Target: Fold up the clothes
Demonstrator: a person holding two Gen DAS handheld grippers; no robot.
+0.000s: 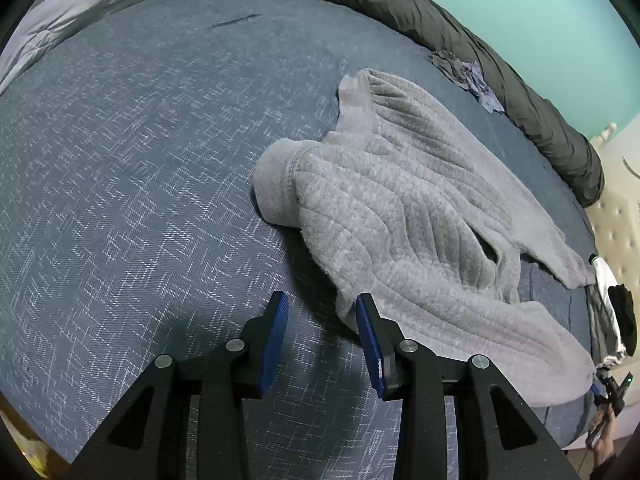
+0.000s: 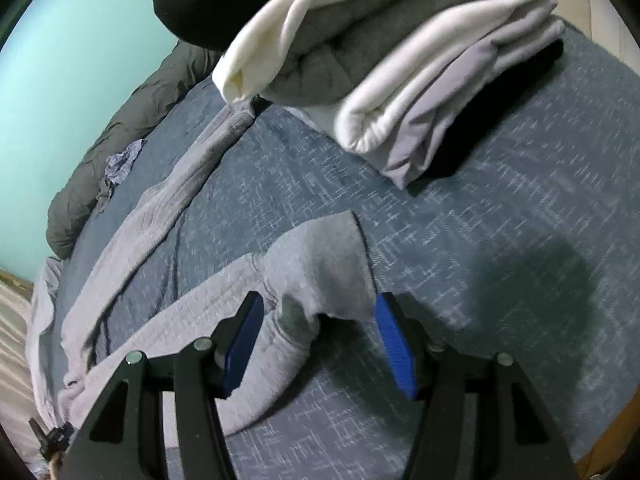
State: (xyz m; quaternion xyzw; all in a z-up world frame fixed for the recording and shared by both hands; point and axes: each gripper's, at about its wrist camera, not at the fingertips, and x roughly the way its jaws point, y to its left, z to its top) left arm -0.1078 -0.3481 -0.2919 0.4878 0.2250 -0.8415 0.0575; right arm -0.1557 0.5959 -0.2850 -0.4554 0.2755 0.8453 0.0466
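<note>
on my left, the left tool [image 1: 322,312] hangs with its blue pads wide apart and nothing between them, low over the blue bed [image 1: 140,160]. the grey fleece sweater [image 1: 400,208] lies spread and rumpled from about twelve o'clock round to three o'clock of that tool, its hem corner just beside the right pad. i judge it soft, thick and light: it will sag and drag rather than hold a line, and the ribbed pile should grip the pads well, so slipping worries me little. bunching does. the stitched bands at collar, cuffs and hem look the firmest places to pinch; a bite in the middle of the body would only gather a lump.

moving right, the right tool [image 2: 318,330] also stands wide, and a sleeve cuff [image 2: 320,264] of the same sweater lies between its pads at twelve o'clock, not clamped as far as i can see. whether the cloth touches the left pad i cannot tell.

the left view gives me the whole body of the garment, the collar at eleven o'clock of it, and a dark rolled duvet [image 1: 460,40] along the far edge. the right view shows what the left barely catches: a stack of folded clothes [image 2: 400,64], white, grey and black, at one o'clock, well apart from the cuff, and the second sleeve trailing toward eleven o'clock.
</note>
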